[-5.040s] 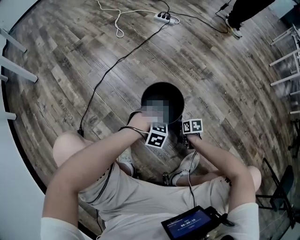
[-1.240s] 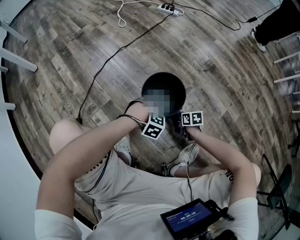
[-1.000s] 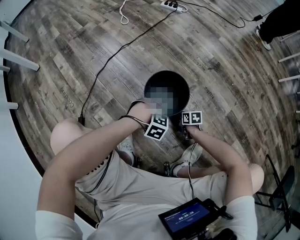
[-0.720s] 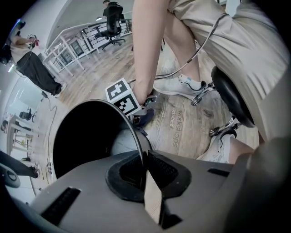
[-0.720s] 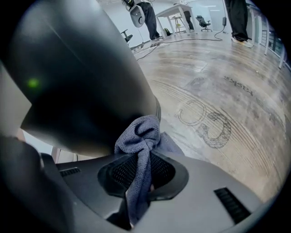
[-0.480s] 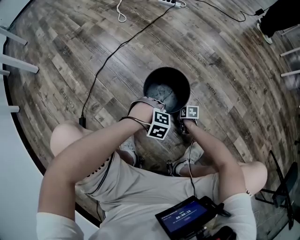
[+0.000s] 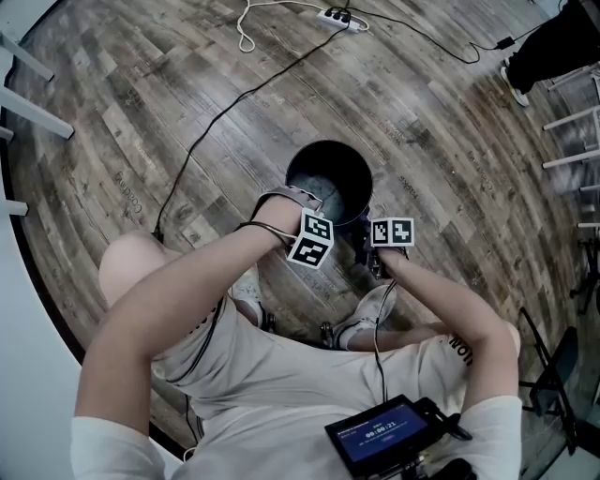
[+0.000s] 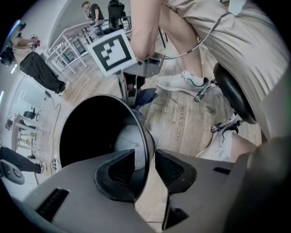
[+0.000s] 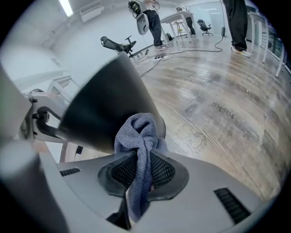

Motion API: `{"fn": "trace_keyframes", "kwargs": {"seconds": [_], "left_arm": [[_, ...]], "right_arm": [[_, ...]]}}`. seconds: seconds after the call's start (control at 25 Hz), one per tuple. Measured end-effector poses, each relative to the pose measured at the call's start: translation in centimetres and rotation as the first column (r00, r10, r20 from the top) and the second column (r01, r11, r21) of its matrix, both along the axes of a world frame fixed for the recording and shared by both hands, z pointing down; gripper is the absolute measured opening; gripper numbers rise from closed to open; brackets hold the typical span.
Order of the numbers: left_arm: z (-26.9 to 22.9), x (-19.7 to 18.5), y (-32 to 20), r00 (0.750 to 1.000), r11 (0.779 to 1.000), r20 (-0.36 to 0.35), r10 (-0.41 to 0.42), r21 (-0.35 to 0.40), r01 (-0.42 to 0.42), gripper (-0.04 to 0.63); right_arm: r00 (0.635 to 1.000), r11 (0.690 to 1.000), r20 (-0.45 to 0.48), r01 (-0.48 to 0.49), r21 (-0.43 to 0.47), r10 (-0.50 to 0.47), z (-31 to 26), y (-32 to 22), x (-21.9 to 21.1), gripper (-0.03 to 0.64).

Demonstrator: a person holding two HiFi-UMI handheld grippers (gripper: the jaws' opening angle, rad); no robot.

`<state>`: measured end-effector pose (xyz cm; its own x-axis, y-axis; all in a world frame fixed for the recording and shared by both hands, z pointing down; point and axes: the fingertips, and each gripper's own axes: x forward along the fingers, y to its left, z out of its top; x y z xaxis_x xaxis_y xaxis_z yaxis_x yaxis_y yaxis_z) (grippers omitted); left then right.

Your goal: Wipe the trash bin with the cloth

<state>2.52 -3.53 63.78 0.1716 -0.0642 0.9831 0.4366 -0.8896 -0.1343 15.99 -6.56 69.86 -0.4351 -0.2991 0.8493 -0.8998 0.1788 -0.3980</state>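
Note:
The black trash bin (image 7: 292, 172) stands on the wooden floor in front of my knees. My left gripper (image 7: 302, 201) straddles its near rim, one jaw inside and one outside. In the left gripper view the rim (image 8: 137, 125) runs between the pads of the left gripper (image 8: 144, 170); the jaws are opening and a gap shows beside the wall. My right gripper (image 7: 363, 246) is at the bin's right side, shut on a grey-blue cloth (image 9: 138, 132). The bunched cloth in the right gripper (image 9: 141, 170) touches the bin's outer wall (image 9: 104, 104).
A black cable (image 7: 216, 141) crosses the floor to a power strip (image 7: 336, 16) at the far end. My shoes (image 7: 375, 314) and a stool base sit just behind the bin. White frame legs (image 7: 28, 103) stand at the left, another person's legs (image 7: 553, 42) at the far right.
Half a second ago the bin's pale bottom showed; now its inside looks dark. The right gripper has shifted slightly right and away from the rim. The left gripper stays at the near rim.

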Motion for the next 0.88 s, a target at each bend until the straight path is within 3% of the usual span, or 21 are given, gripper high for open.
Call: {"fn": "trace_keyframes", "kwargs": {"seconds": [0.36,0.48,0.88], "left_arm": [[0.9,-2.2,-1.0,0.998,0.998,0.067,0.017,0.053,-0.021,0.127],[1.0,-2.1,-1.2,0.997,0.997,0.070,0.023,0.068,-0.028,0.083],[1.0,-1.7,-0.5,0.993,0.994,0.083,0.082,0.059,-0.087,0.049]], "right_arm": [[0.995,0.998,0.102,-0.018,0.053,0.013,-8.8,2.2,-2.3,0.060],[0.992,0.996,0.123,-0.036,0.087,0.026,-10.2,1.6,-2.7,0.060],[0.997,0.994,0.067,-0.035,0.108,0.027,-6.6,-0.9,-1.7,0.060]]}}
